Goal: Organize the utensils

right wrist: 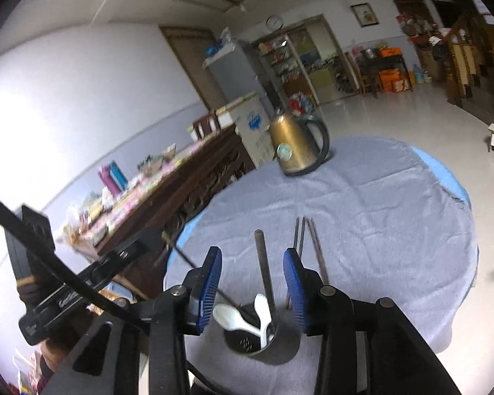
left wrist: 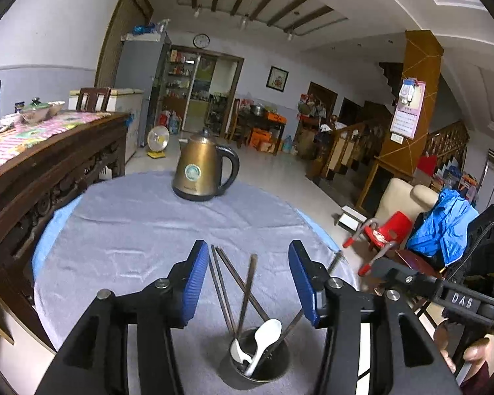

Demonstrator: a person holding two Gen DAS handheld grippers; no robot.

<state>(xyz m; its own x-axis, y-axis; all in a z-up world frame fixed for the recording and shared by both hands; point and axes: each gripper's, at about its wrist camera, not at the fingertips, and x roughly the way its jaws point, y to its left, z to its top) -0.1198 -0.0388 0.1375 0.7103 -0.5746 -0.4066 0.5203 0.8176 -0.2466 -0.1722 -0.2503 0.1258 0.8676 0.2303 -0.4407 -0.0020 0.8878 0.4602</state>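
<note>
A dark metal utensil cup (left wrist: 255, 360) stands on the grey cloth (left wrist: 141, 223), just below and between the parted, empty blue pads of the left gripper (left wrist: 243, 260) and of the right gripper (right wrist: 252, 265). White spoons (left wrist: 263, 335) and dark chopsticks (left wrist: 222, 283) lean inside the cup. Beyond the cup stands a brass kettle (left wrist: 202, 171).

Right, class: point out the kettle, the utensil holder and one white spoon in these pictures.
kettle (left wrist: 199, 168), left wrist view, on its gold body.
utensil holder (right wrist: 276, 350), right wrist view, on its dark outer wall.
white spoon (left wrist: 269, 329), left wrist view, on its bowl.
</note>
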